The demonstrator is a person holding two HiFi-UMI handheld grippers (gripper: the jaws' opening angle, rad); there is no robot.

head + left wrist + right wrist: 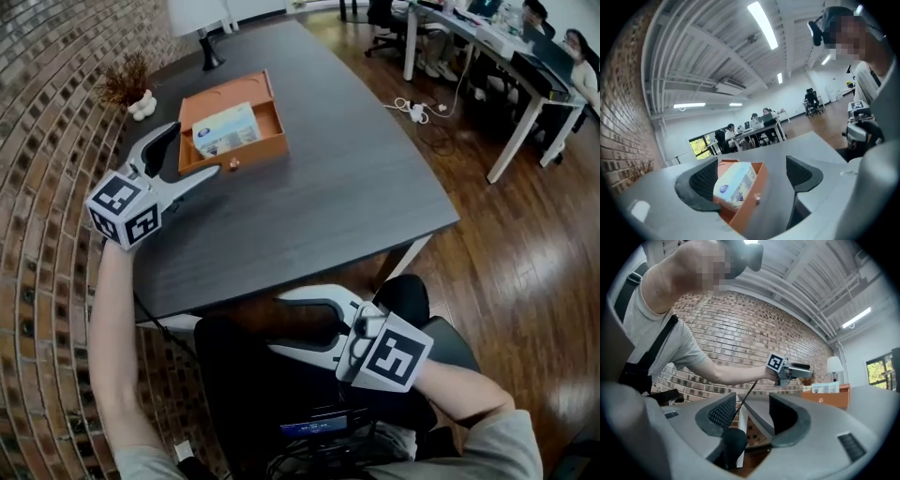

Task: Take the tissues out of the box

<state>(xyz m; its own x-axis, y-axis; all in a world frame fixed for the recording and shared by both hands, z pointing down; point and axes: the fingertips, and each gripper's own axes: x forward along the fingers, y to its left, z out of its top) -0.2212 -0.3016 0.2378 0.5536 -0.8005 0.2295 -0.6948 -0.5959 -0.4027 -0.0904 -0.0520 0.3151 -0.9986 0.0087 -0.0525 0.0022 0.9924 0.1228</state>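
Right gripper [752, 415] jaws apart, nothing gripped; dark table [760, 404] corner shows through the gap. Ahead, a bare arm [726, 372] holds the left gripper [810, 371]. Farther ahead-right: orange box [829, 399], tissue pack [825, 388] inside, lamp [833, 365], brick wall [754, 329].

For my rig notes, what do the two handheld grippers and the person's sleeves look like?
The left gripper and right gripper are pale grey, with curved jaws lined by black textured pads, each carrying a white cube with black square markers; sleeves are short, grey.
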